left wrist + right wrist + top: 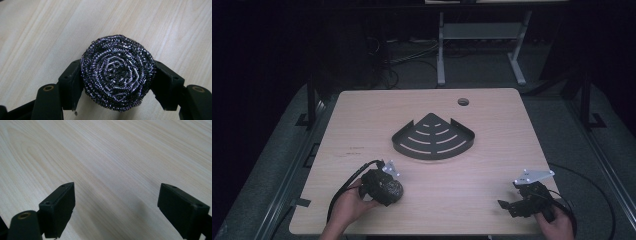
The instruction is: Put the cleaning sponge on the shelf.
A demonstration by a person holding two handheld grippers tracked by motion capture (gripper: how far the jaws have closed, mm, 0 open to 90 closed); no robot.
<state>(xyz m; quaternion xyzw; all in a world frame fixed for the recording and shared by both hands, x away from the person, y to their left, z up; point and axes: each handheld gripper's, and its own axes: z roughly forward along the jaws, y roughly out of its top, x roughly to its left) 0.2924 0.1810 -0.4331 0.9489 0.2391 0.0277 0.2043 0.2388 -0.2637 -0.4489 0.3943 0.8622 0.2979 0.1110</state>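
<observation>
Near-left of the wooden bench [362,125], the left gripper [388,192] has its fingers [71,82] clamped on a round steel-wool scourer [117,72], held just above the surface. At center sits a black slotted corner rack [433,137], nothing in it. Near-right, the right gripper [507,207] waits w/ fingers [61,205] spread wide, holding nothing. Judgement: pickup done; carrying the scourer fwd to the rack is probably left.

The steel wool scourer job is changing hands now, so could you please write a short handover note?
Left gripper: shut on the steel wool scourer, at the table's near left.
Right gripper: open, holding nothing, over bare wood at the near right.
Black corner rack: mid-table, nothing in it.
Done: scourer gripped.
Left, probably: carry it to the rack and release.
</observation>
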